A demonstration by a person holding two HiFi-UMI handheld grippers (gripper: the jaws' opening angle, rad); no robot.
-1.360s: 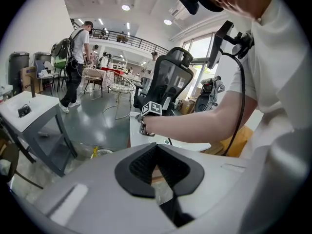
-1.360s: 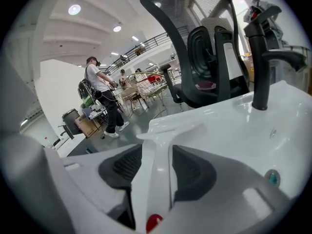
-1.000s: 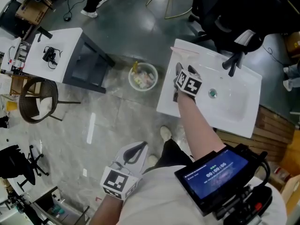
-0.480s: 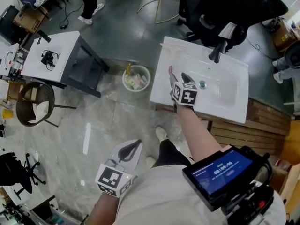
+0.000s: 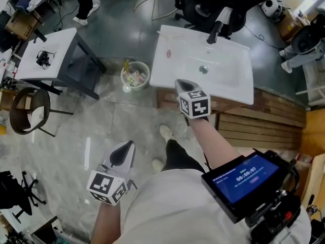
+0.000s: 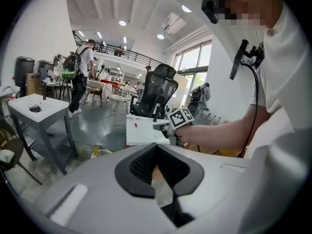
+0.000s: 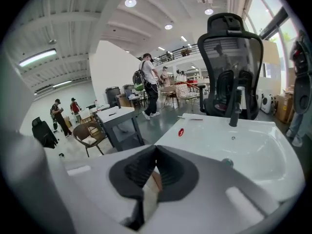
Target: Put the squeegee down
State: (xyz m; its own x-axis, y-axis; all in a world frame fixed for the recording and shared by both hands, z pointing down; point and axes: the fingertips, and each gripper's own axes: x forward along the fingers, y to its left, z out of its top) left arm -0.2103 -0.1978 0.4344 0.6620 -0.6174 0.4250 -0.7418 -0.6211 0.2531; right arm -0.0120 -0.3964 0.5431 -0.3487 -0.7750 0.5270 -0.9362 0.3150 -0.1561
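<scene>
- Right gripper (image 5: 183,84): jaws have just been closing; we read them pressed together, nothing between.
- Left gripper (image 5: 127,146): over the floor, jaws together too, empty.
- The right gripper hovers at the near edge of the white sink (image 5: 238,80).
- Squeegee (image 5: 168,53): we only make out a small red shape lying on the sink's left deck, apart from both grippers.
- Black faucet (image 5: 213,32) at the far rim.
</scene>
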